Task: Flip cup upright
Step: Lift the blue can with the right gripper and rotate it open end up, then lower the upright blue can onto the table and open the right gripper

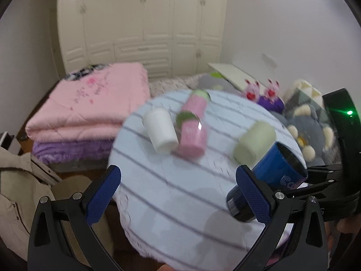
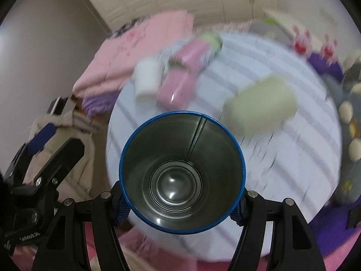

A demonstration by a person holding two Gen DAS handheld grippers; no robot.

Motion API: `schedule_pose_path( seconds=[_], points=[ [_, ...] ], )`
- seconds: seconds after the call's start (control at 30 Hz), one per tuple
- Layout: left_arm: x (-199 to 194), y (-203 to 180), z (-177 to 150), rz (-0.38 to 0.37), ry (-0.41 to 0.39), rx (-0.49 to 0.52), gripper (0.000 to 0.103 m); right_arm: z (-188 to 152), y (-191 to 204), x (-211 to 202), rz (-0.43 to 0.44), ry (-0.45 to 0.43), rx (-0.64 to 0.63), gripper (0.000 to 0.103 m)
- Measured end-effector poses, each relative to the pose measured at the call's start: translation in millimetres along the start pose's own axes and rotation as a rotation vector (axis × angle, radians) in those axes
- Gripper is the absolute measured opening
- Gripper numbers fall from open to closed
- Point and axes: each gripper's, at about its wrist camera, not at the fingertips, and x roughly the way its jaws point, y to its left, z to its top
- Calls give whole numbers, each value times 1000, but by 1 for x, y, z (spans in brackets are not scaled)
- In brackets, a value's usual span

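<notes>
My right gripper (image 2: 180, 212) is shut on a blue metal cup (image 2: 182, 174), its open mouth facing the camera. In the left wrist view the blue cup (image 1: 273, 176) is held tilted above the right side of the round striped table (image 1: 180, 192), with the right gripper (image 1: 320, 180) behind it. My left gripper (image 1: 178, 192) is open and empty over the table's near side. A white cup (image 1: 161, 133), a pink cup (image 1: 193, 139) and a pale green cup (image 1: 253, 144) lie on their sides on the table.
A pink bottle with a green cap (image 1: 196, 105) lies at the table's far side. Folded pink and purple quilts (image 1: 90, 113) are stacked on the left. Plush toys (image 1: 304, 117) sit at the right. A beige coat (image 1: 20, 180) lies at lower left.
</notes>
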Motion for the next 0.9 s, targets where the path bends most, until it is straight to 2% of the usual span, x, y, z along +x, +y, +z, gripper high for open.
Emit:
schedule_pose_path(
  seconds=[0.1,0.23,0.37,0.57,0.63,0.77,0.9],
  points=[
    [8,0,-9,-33,60,1,103,-11,-7,19,86,101,32,69],
    [24,-2,-18,17,108,17,103,-8,-11,49,105,154,61,69],
    [38,8,-15,38,135,-34,103,5,-9,61,130,117,74,69],
    [60,12,-6,83,167,-52,103,22,-14,83,164,89,83,69],
    [66,11,-5,81,176,-53,103,24,-15,88,165,86,90,70],
    [69,10,-1,45,181,-67,103,18,-23,81,141,28,107,80],
    [68,1,1,8,176,-69,103,14,-29,64,95,-36,122,80]
  ],
)
